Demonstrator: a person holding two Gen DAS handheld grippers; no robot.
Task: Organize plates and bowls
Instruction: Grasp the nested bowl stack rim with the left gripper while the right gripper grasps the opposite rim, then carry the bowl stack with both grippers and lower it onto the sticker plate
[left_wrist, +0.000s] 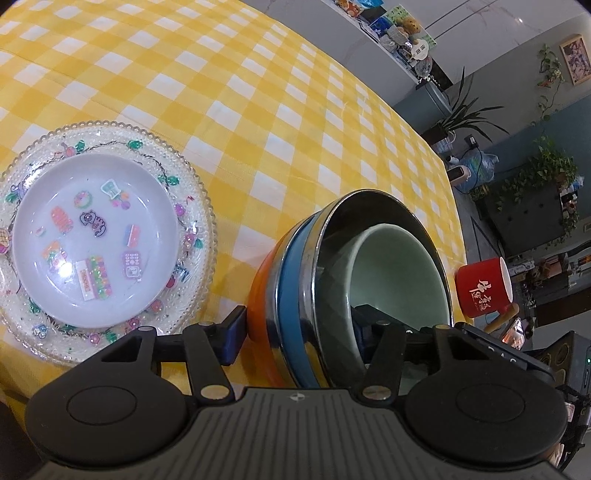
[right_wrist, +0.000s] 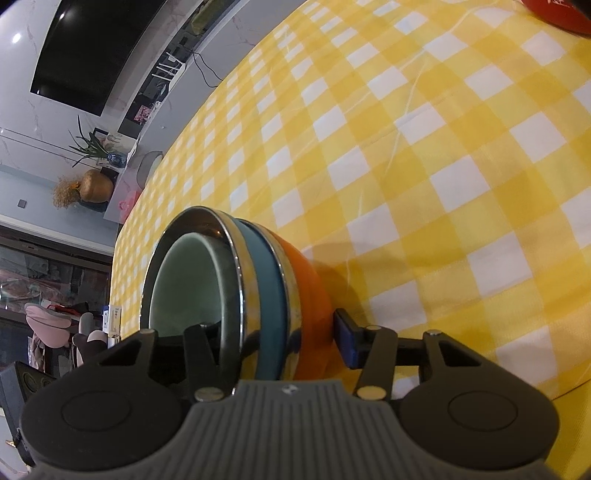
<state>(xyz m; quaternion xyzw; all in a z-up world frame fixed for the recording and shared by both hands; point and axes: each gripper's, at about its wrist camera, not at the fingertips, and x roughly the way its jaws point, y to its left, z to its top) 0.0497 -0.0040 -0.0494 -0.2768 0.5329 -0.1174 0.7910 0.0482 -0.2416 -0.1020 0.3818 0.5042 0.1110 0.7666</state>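
Observation:
A nested stack of bowls (left_wrist: 295, 288) stands on the yellow checked tablecloth: an orange bowl (left_wrist: 260, 295) outermost, then a blue one with steel rims, and a pale green bowl (left_wrist: 399, 266) innermost. My left gripper (left_wrist: 299, 334) straddles the stack's rim, one finger outside the orange wall, one inside the green bowl. My right gripper (right_wrist: 273, 341) straddles the same stack (right_wrist: 266, 280) from the other side, one finger inside, one by the orange wall (right_wrist: 310, 295). A white sticker-decorated plate (left_wrist: 96, 236) lies on a beaded glass plate (left_wrist: 192, 192) to the left.
A red mug (left_wrist: 484, 288) with white characters stands right of the stack; it also shows in the right wrist view (right_wrist: 561, 14) at the far corner. The table edge (left_wrist: 436, 147) runs close behind the stack. Plants and shelves lie beyond.

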